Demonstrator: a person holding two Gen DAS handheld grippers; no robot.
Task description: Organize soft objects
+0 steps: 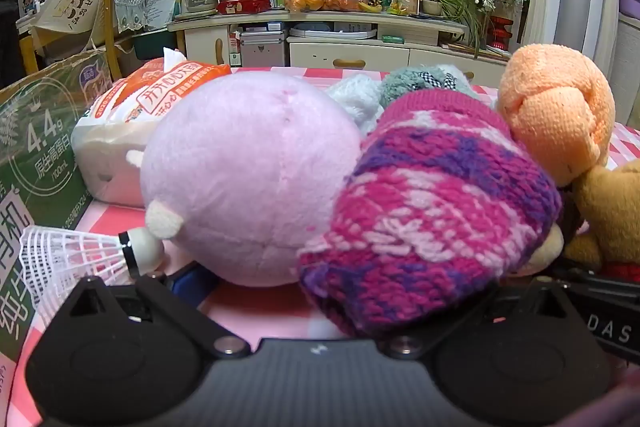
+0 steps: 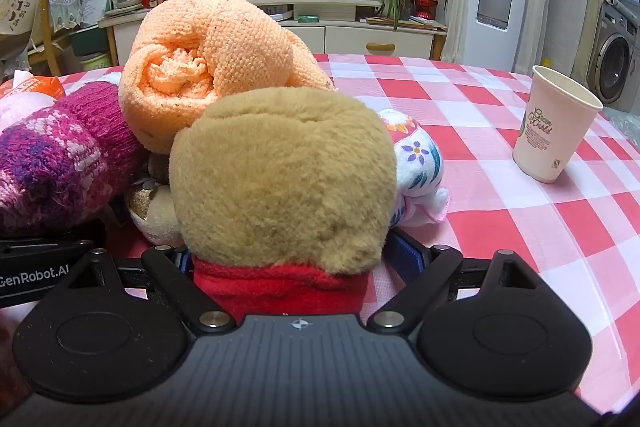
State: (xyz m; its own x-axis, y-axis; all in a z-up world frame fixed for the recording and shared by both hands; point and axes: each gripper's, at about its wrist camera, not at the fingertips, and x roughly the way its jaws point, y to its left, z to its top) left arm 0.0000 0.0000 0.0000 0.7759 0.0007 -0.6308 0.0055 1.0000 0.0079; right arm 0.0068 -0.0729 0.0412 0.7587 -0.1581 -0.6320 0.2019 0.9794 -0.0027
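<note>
In the left wrist view a pink round plush lies on the checked table, with a magenta and purple knitted item to its right. My left gripper sits wide around their near sides; its fingertips are hidden, so grip is unclear. An orange rolled towel and a tan plush bear are at the right. In the right wrist view my right gripper is shut on the tan bear in a red shirt. The orange towel, the knitted item and a floral cloth surround it.
A white shuttlecock, a tissue pack and a green carton lie left. A grey and white fluffy item lies behind. A paper cup stands on the checked tablecloth at the right. A cluttered cabinet is behind.
</note>
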